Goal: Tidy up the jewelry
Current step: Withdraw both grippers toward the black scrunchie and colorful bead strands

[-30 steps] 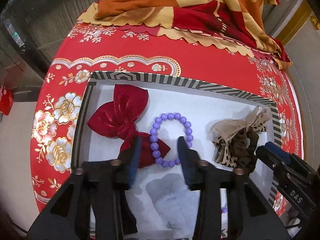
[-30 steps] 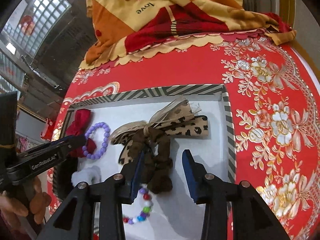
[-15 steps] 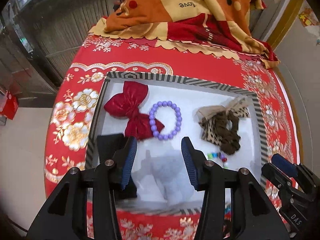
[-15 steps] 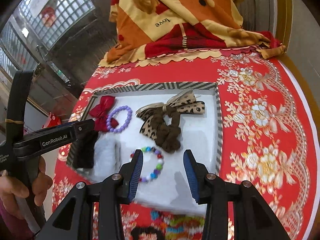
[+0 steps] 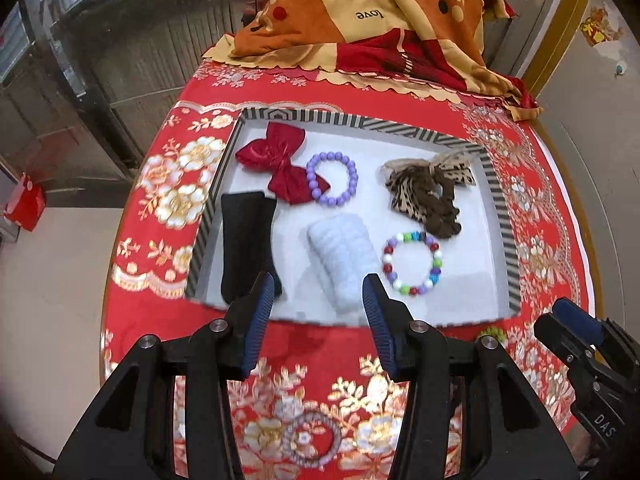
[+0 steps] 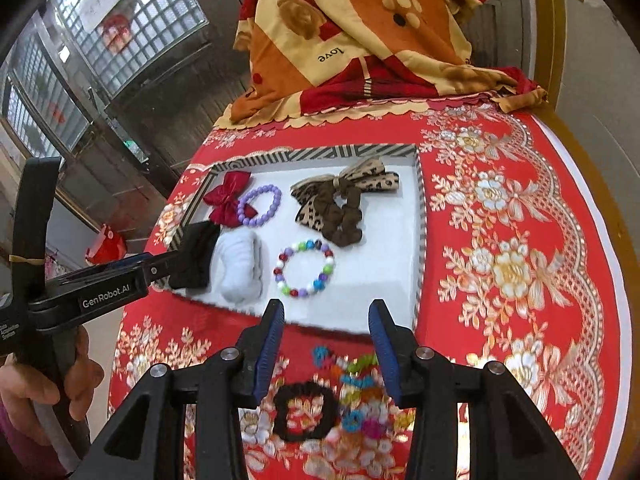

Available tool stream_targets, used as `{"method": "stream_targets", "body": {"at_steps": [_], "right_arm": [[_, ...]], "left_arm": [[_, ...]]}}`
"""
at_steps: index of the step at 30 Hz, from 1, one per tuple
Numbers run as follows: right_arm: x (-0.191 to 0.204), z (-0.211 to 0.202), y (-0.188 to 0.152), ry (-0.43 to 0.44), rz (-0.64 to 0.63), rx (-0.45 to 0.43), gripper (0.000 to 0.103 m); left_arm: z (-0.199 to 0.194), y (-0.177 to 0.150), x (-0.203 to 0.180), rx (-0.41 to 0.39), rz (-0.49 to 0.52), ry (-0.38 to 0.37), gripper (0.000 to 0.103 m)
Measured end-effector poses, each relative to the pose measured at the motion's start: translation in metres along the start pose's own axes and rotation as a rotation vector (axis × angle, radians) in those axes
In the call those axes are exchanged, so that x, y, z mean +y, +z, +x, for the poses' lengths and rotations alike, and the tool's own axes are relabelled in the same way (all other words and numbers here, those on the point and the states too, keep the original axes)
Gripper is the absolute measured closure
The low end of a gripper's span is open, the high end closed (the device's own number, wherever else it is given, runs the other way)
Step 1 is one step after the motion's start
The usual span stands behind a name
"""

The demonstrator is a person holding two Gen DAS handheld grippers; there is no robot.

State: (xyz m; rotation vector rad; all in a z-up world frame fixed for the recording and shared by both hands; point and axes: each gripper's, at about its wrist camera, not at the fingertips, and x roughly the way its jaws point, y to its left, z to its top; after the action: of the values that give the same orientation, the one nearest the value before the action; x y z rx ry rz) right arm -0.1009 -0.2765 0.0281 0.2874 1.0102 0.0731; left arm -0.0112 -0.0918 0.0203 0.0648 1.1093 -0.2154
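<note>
A white tray with a striped rim (image 5: 360, 122) (image 6: 419, 216) holds a red bow (image 5: 280, 160) (image 6: 228, 198), a purple bead bracelet (image 5: 332, 178) (image 6: 260, 205), a leopard bow scrunchie (image 5: 430, 196) (image 6: 340, 204), a multicolour bead bracelet (image 5: 414, 264) (image 6: 305, 268), a white fuzzy band (image 5: 344, 260) (image 6: 240, 268) and a black band (image 5: 246, 240) (image 6: 196, 258). My left gripper (image 5: 318, 300) is open and empty above the tray's near edge. My right gripper (image 6: 326, 320) is open and empty, above a black scrunchie (image 6: 305, 410) and colourful hair ties (image 6: 356, 384) on the cloth.
The table wears a red floral cloth (image 5: 168, 200) (image 6: 500, 240). A folded orange and red blanket (image 5: 380, 20) (image 6: 360, 40) lies at the far end. A grey beaded hair tie (image 5: 312, 440) lies on the cloth under the left gripper. The floor drops off to the left.
Both grippers have pulled back and up from the tray, bringing its near edge and the loose hair ties on the cloth into view. Tray items have not moved.
</note>
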Motion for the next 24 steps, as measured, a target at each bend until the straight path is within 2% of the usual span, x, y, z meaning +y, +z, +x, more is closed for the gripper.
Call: {"method": "stream_targets", "body": {"at_steps": [11, 14, 24], "right_arm": [[0.000, -0.019, -0.034, 0.008, -0.020, 0.011, 0.058], [-0.001, -0.024, -0.040, 0.007, -0.027, 0.012, 0.051], [-0.015, -0.034, -0.059, 0.001, -0.032, 0.027, 0.051]], "left_arm": [[-0.016, -0.038, -0.002, 0.003, -0.016, 0.010, 0.057], [-0.019, -0.047, -0.005, 0.005, -0.016, 0.011, 0.057], [-0.023, -0.068, -0.013, 0.028, -0.016, 0.006, 0.057]]}}
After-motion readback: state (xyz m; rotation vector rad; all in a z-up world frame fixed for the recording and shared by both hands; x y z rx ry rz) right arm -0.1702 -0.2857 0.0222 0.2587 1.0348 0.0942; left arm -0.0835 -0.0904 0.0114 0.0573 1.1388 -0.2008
